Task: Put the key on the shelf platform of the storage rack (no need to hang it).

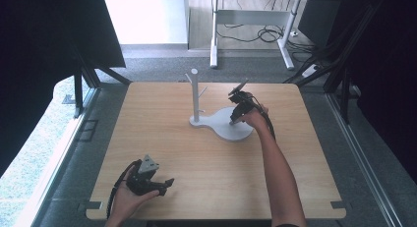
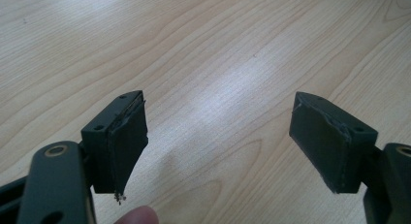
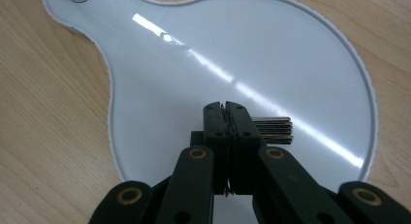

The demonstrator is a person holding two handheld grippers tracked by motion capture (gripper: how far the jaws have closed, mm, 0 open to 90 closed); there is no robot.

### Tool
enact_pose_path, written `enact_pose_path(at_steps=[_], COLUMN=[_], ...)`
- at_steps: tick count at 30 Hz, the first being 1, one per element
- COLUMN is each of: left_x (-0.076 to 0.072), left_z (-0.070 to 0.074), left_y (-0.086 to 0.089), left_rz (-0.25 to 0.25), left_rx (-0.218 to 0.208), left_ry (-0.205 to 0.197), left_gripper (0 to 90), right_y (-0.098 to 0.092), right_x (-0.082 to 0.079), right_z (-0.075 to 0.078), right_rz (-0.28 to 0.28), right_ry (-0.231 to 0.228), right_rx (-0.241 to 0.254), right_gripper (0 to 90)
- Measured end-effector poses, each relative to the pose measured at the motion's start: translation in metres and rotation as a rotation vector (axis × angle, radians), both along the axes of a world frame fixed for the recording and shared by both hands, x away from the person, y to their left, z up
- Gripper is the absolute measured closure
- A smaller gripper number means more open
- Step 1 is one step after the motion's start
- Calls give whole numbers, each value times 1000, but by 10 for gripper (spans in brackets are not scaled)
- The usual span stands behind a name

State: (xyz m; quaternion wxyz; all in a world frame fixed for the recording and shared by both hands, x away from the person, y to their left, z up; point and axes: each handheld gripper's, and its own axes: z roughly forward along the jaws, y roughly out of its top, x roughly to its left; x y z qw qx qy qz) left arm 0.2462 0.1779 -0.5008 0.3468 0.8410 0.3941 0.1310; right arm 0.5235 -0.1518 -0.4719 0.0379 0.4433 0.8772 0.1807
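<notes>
A white stand [image 1: 223, 123] sits right of the centre of the wooden table [image 1: 162, 138]; its flat base runs from a broad round lobe to a narrower end bearing an upright post [image 1: 195, 94] with 2 side pegs. The right gripper [image 3: 226, 112] hangs over the round lobe, jaws pressed together; beside them lies a thin dark edge [image 3: 273, 129], whether clamped I cannot tell. The left gripper [image 2: 218, 136] rests near the table's front left, jaws wide apart and empty. Grey carpet and a desk frame [image 1: 251, 20] lie beyond.
</notes>
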Motion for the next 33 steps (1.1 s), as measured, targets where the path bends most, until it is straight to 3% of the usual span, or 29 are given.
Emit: enact_pose_path(at_steps=[5,11,16,24,33], left_x=[1,1,1,0,0], left_z=[-1,-2,-2,-2,-3], left_y=[0,-1,-2,-5,-5], left_rz=[-8,-10,-12,-18,-20], left_rx=[7,10,12,16,27], left_ry=[11,14,16,15,24], left_gripper=[215,215,215,215,215], right_y=[0,-2,-5,-9,-27], right_x=[0,-1,-5,-18,-43], right_z=[-4,-4,5,19,27], right_rz=[-3,7,4,32,71], right_ry=[-5,-2,-35,-74,-94], right_rx=[-9,5,30,60,87], right_gripper=[868,763,662,544,447])
